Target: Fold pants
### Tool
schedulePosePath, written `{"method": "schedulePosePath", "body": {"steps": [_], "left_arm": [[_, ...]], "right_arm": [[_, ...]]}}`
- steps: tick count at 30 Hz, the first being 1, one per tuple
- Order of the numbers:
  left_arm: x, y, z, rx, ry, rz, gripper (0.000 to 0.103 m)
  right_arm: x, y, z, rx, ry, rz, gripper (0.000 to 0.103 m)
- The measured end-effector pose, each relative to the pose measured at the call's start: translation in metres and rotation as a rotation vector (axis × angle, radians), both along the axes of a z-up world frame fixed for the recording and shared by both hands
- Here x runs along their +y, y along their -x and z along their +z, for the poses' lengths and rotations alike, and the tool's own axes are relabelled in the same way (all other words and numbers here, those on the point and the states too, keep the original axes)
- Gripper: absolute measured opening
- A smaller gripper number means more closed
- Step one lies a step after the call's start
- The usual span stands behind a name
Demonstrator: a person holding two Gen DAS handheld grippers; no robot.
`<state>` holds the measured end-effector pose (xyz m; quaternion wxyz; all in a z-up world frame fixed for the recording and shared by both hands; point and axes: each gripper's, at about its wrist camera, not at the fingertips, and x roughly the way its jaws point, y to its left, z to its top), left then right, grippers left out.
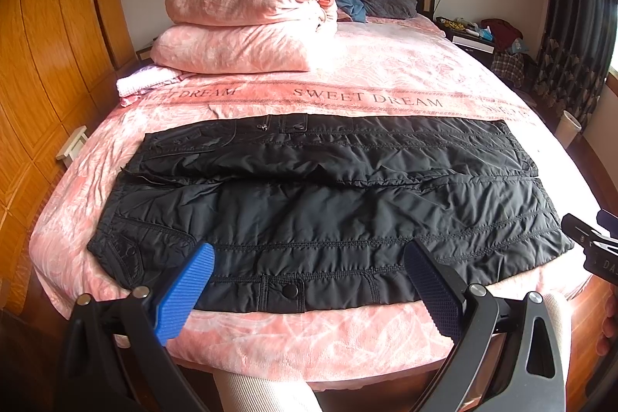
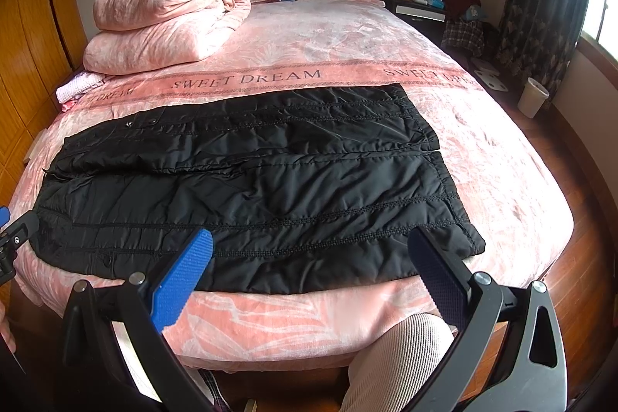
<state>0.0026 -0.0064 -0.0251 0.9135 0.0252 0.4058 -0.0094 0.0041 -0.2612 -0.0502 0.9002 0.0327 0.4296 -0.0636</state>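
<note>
Black quilted pants (image 1: 328, 203) (image 2: 251, 180) lie flat across the foot of the pink bed (image 1: 347, 72), waist to the left, both legs side by side running right. My left gripper (image 1: 311, 250) hovers open over the near edge of the pants, around the waist half, with nothing between its blue and black fingers. My right gripper (image 2: 311, 238) is open too, above the near leg close to the cuff end. Each gripper's body shows at the edge of the other's view. A person's legs in light ribbed fabric (image 2: 398, 361) stand against the bed's foot.
A folded pink quilt (image 1: 247, 26) is stacked at the back left of the bed, with a dark pillow (image 1: 386, 0) and blue cloth near the headboard. A wooden wardrobe (image 1: 50, 64) lines the left. Right of the bed are a cluttered nightstand (image 2: 421, 6), a white bin (image 2: 533, 95) and curtains.
</note>
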Motion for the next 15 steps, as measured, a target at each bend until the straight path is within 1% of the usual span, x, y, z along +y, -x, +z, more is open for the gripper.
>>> {"method": "schedulePosePath", "body": {"steps": [12, 15], "left_arm": [[-0.0002, -0.0012, -0.0011, 0.004, -0.002, 0.001, 0.099], [-0.0024, -0.0032, -0.0078, 0.011, -0.005, 0.001, 0.099]], "right_arm": [[-0.0004, -0.0053, -0.0059, 0.007, -0.004, 0.003, 0.101], [-0.0005, -0.0072, -0.0068, 0.01, -0.004, 0.002, 0.101]]}}
